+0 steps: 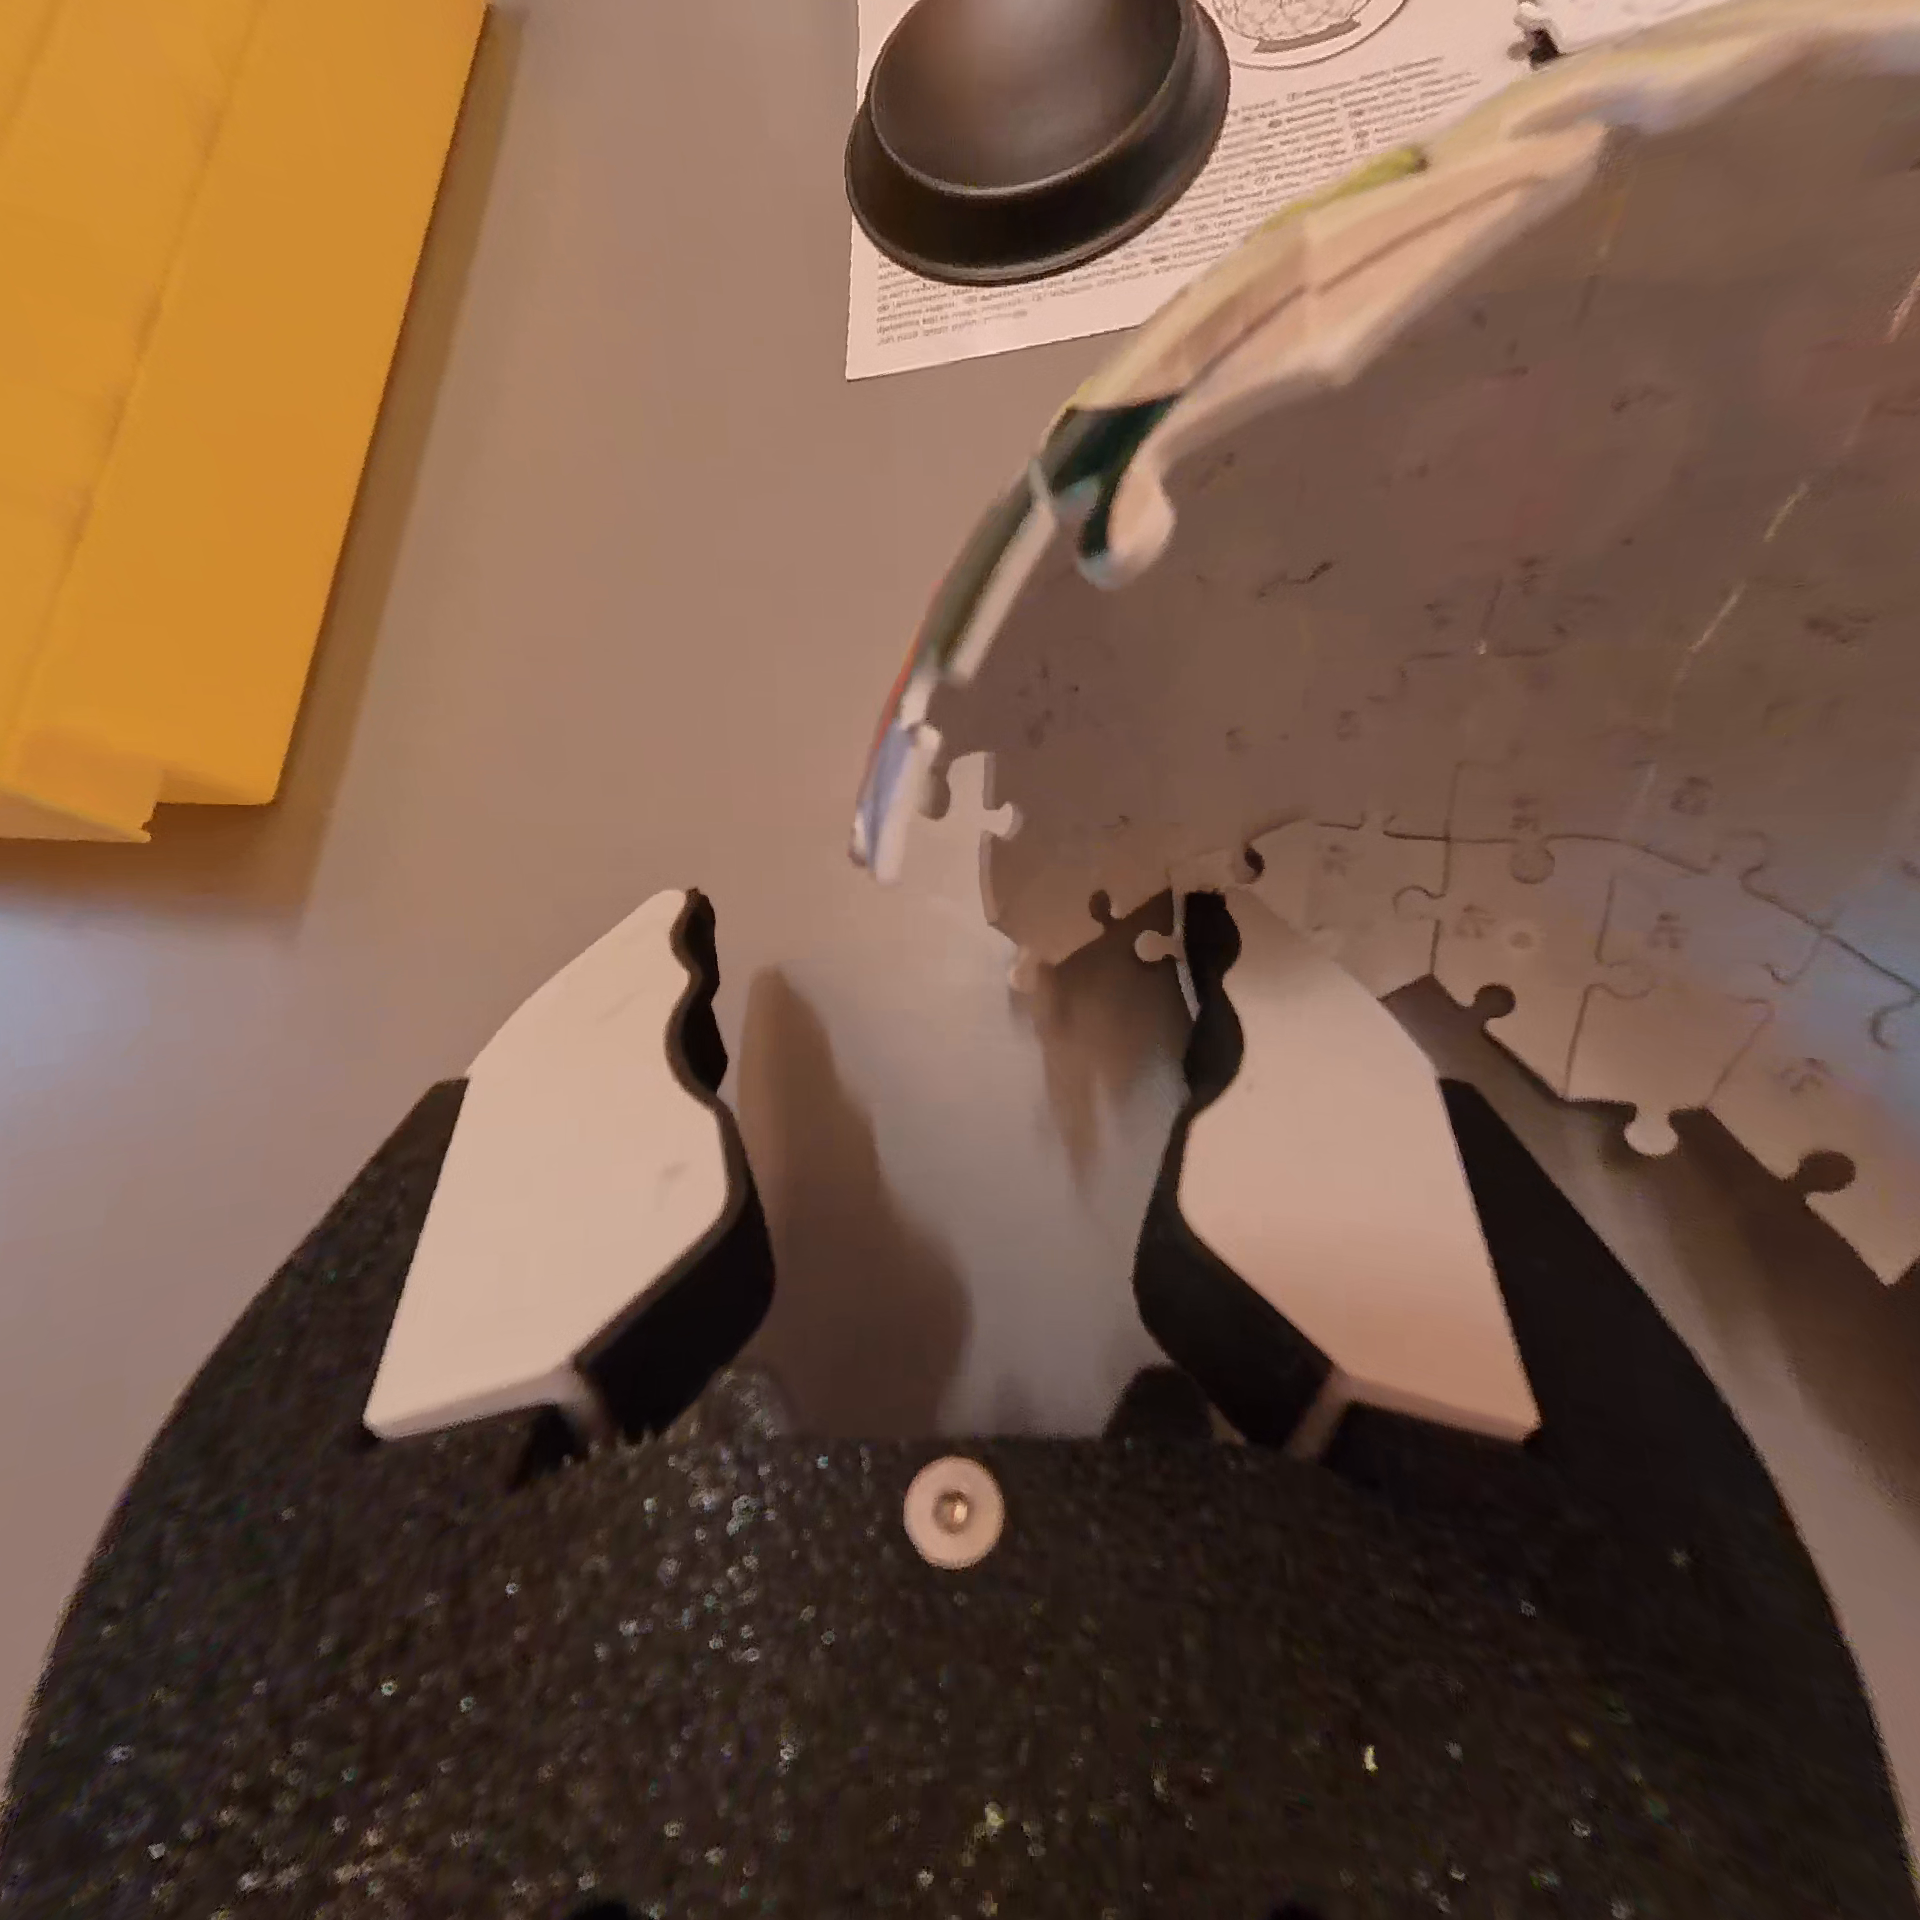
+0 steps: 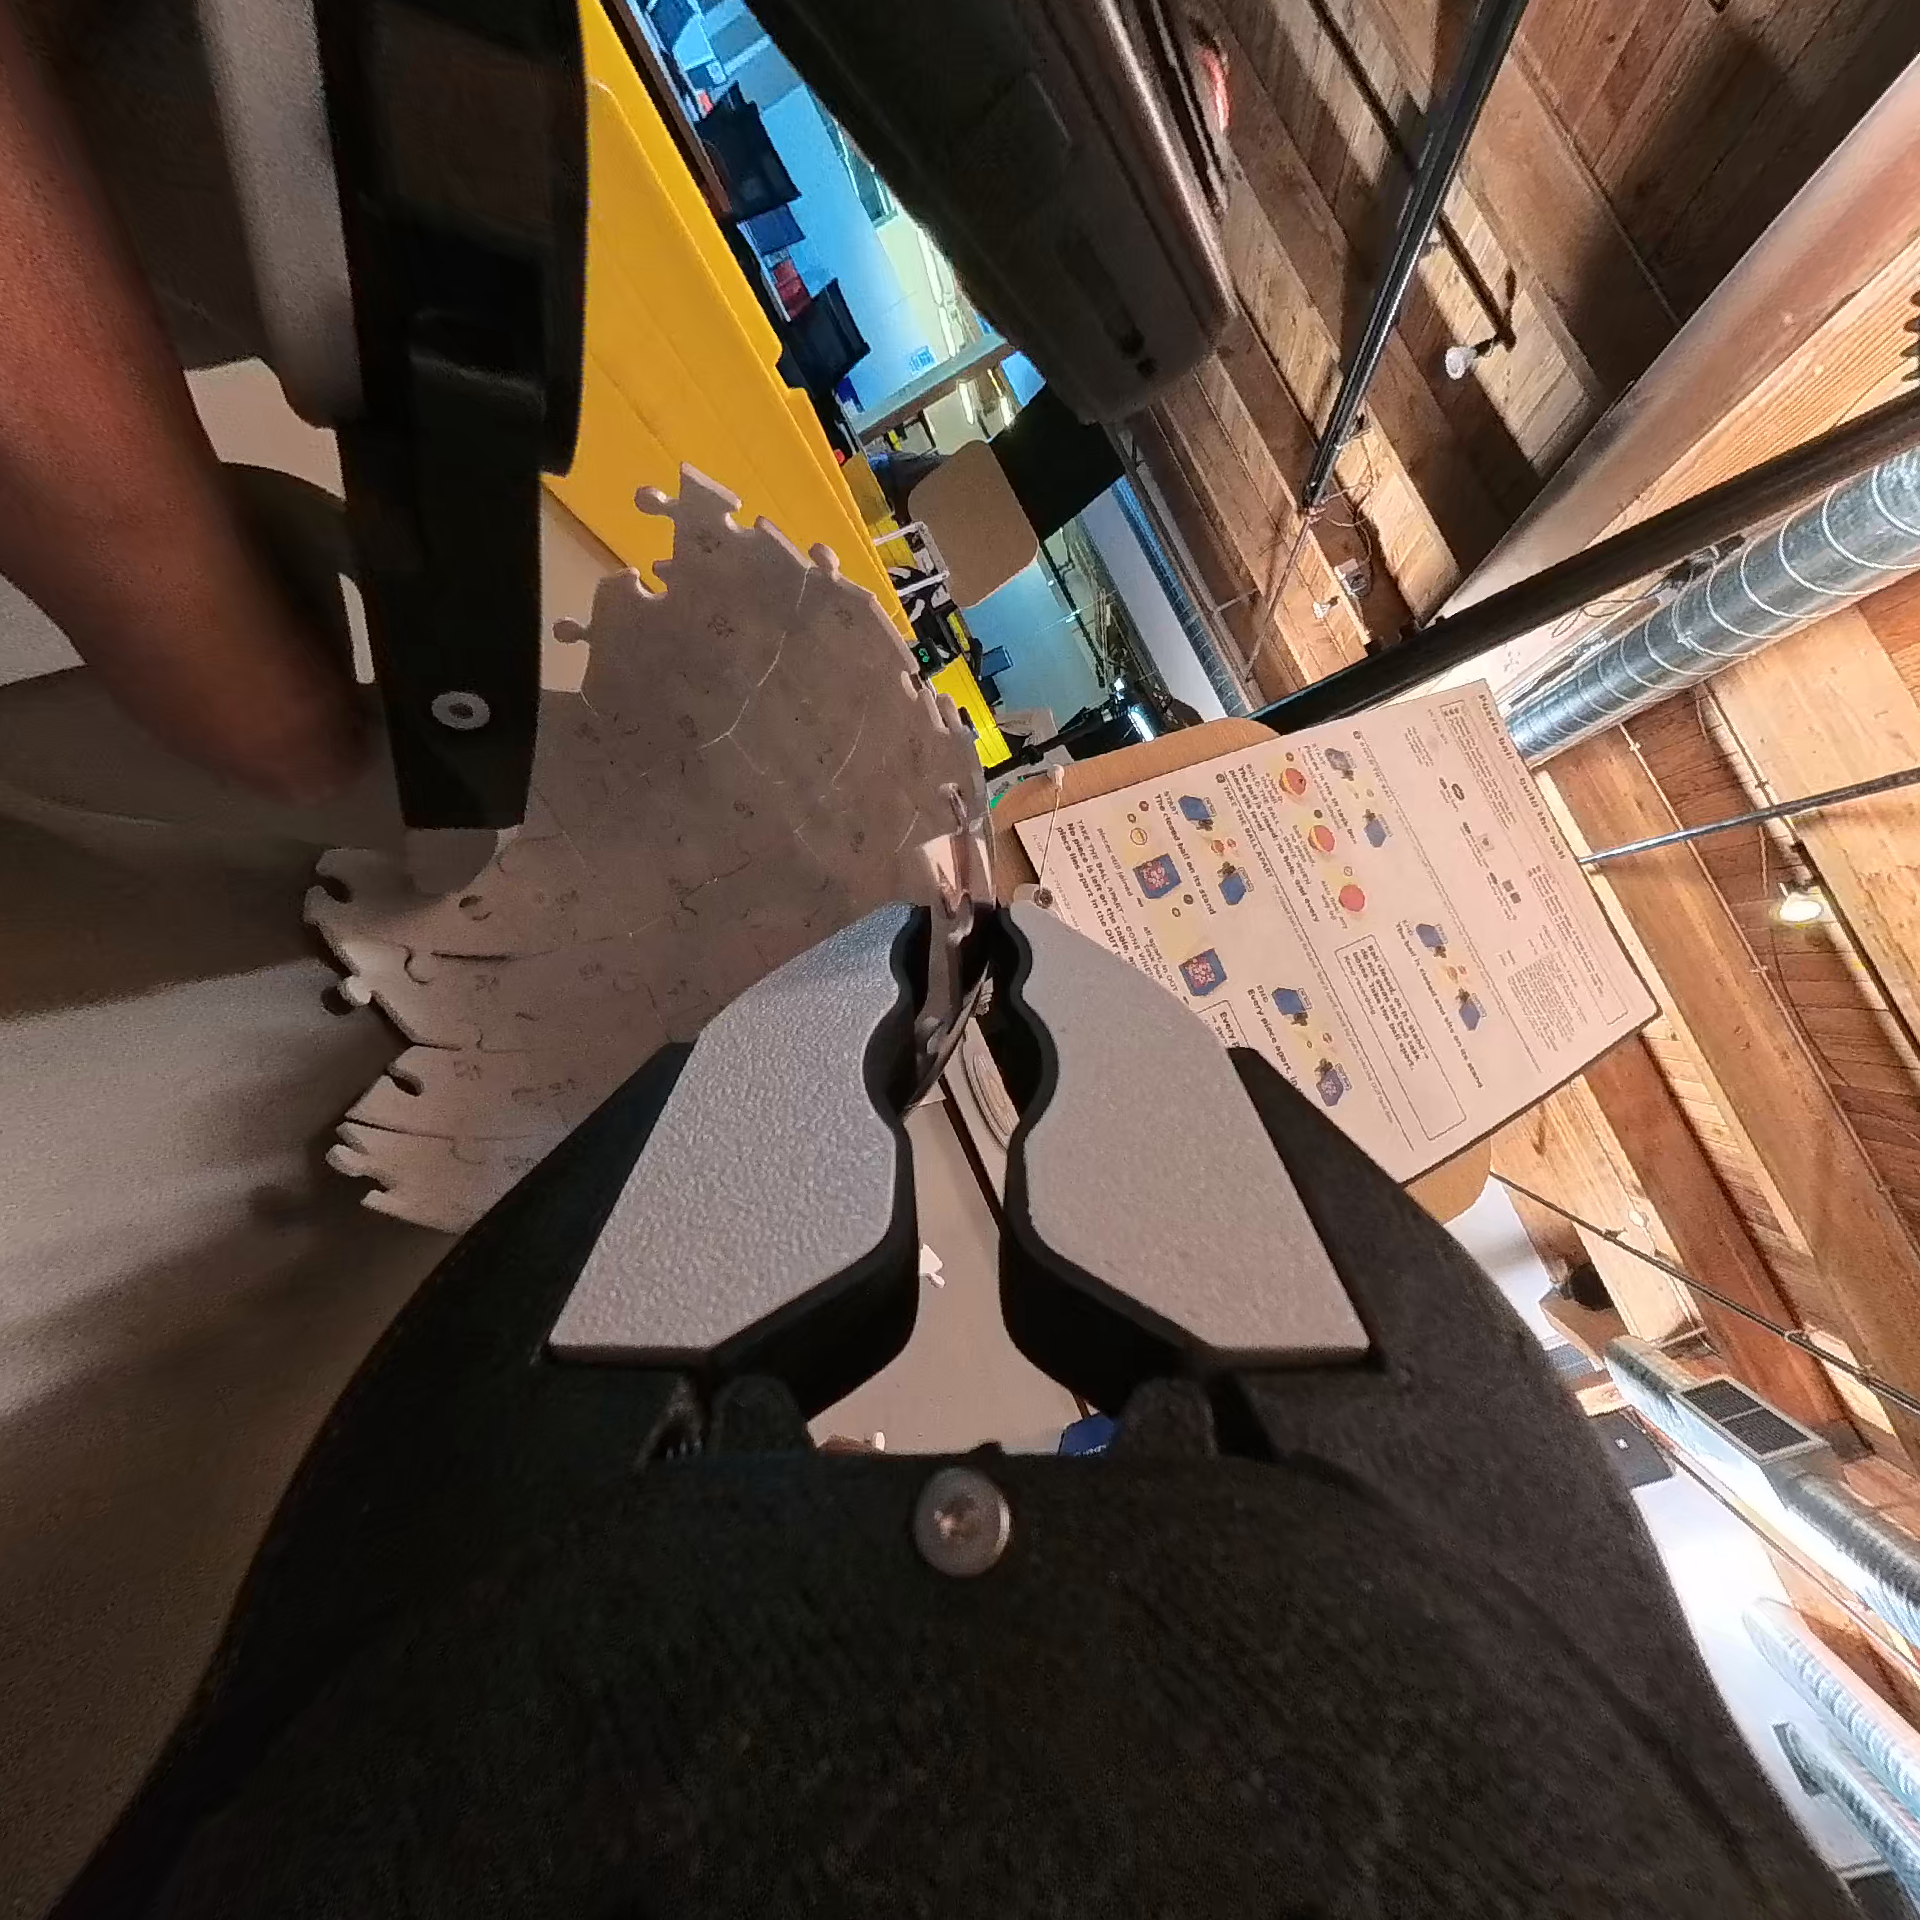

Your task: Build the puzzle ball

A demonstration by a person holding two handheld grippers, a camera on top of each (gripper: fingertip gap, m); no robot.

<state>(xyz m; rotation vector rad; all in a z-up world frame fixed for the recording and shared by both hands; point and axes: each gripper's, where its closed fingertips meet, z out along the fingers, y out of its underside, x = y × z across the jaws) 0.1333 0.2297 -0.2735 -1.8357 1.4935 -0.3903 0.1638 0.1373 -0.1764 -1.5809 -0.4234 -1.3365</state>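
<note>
While held up off the grey table [image 1: 623,520], the half-built puzzle ball shell [image 1: 1507,675] shows its white inner face, likely so loose edges can be reached. Right gripper [image 2: 961,935] is pinching the shell's rim, keeping it steady. Left gripper [image 1: 951,914] is spread and empty, one finger just under the jagged edge; contact unclear through blur. Black stand [image 1: 1029,145] waits on the instruction sheet [image 1: 935,322], well apart.

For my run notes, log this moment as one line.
task: build puzzle ball | right gripper: shut on rim of curved white jigsaw shell | left gripper: open, beside shell edge | black domed stand: on printed sheet
</note>
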